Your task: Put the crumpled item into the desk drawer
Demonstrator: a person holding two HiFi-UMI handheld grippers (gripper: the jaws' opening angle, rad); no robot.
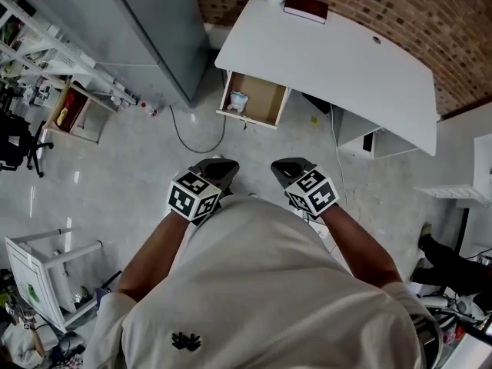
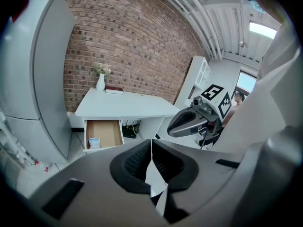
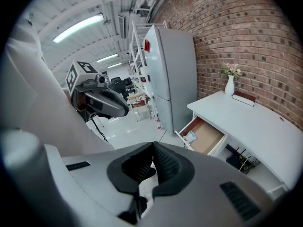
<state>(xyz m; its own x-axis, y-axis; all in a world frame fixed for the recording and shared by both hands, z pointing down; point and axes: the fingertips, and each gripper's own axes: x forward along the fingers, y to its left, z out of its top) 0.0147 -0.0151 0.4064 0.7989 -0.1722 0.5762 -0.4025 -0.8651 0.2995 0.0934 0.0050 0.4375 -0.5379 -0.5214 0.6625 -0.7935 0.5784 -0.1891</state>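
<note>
The crumpled item [image 1: 238, 101], a pale, wrinkled wad with a touch of blue, lies inside the open drawer [image 1: 265, 98], in its front corner against the left side wall. The drawer is a shallow box with a brown wooden floor and white front, hanging under the left end of the smooth white desk [image 1: 338, 60]. Both claws are held near the person's body, well apart from the desk. The left gripper [image 1: 217, 166] has its ribbed black pads pressed together on nothing; the right gripper [image 1: 290, 167] is likewise closed and empty.
</note>
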